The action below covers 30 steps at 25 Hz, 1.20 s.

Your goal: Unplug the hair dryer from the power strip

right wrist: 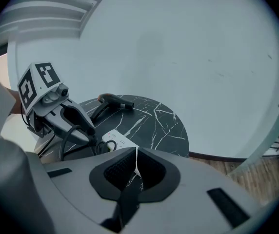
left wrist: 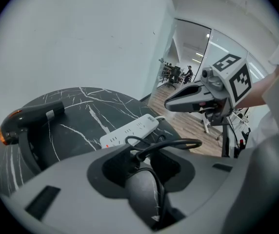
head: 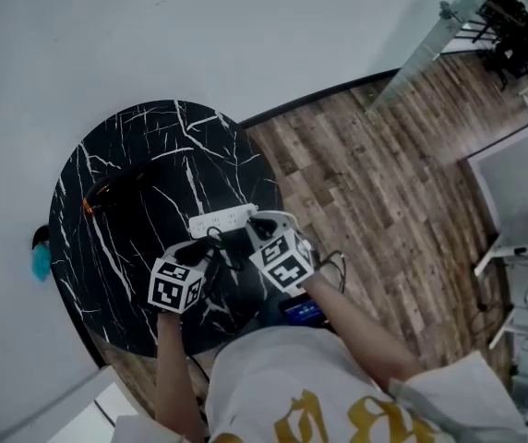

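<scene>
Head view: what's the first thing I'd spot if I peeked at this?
The round black table with white veins like lightning stands out first, left of the middle. On it lie a white power strip, on the side nearest the person, and a dark hair dryer with an orange end at the left. The left gripper and right gripper, each with a black-and-white cube, hang over the strip.

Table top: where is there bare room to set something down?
Bare marble lies beyond the hair dryer and power strip toward the far rim of the table, and left of the left gripper. Crowded by the strip: cable, left gripper, right gripper.
</scene>
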Motion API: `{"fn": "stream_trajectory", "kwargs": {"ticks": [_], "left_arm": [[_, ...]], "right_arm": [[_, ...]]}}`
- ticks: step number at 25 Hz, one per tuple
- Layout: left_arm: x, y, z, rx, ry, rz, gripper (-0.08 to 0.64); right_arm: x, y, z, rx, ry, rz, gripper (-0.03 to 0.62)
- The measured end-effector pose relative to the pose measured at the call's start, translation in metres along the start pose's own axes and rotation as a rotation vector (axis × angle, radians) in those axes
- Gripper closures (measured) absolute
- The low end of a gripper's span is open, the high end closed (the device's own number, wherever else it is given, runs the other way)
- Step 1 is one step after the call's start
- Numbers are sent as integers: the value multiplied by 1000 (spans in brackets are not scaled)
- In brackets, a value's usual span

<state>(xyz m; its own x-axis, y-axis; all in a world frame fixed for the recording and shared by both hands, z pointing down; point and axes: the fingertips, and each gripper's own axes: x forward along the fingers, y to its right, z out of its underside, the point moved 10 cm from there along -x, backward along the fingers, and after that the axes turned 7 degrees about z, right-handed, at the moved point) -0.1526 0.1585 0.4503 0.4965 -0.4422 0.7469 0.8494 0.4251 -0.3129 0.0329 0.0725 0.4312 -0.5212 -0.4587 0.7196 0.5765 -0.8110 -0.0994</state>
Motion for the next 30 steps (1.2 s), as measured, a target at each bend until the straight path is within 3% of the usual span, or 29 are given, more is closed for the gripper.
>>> {"fn": "stream_trajectory", "kwargs": {"ticks": [5, 11, 16, 21, 23, 26, 30], "left_arm": [[-14, 1, 5, -8, 3, -1, 373], [-37, -4, 17, -30, 3, 34, 322], [-44, -4, 27, -2, -81, 97, 241], [-52, -12, 31, 19, -144, 161, 241], [-61, -16, 26, 3, -92, 134, 241], [-75, -22, 1, -61, 127, 41, 242], [-88, -18, -37, -26, 306, -99, 244]], "right_arm": [[-3, 0, -9, 51, 27, 8, 584], [-7, 1, -21, 79, 60, 11, 584], [-10, -3, -25, 89, 76, 5, 584], [-13, -8, -28, 92, 85, -2, 584], [-15, -11, -30, 96, 94, -5, 584], [-17, -9, -35, 137, 106, -19, 584], [-26, -10, -54, 147, 159, -23, 584]]}}
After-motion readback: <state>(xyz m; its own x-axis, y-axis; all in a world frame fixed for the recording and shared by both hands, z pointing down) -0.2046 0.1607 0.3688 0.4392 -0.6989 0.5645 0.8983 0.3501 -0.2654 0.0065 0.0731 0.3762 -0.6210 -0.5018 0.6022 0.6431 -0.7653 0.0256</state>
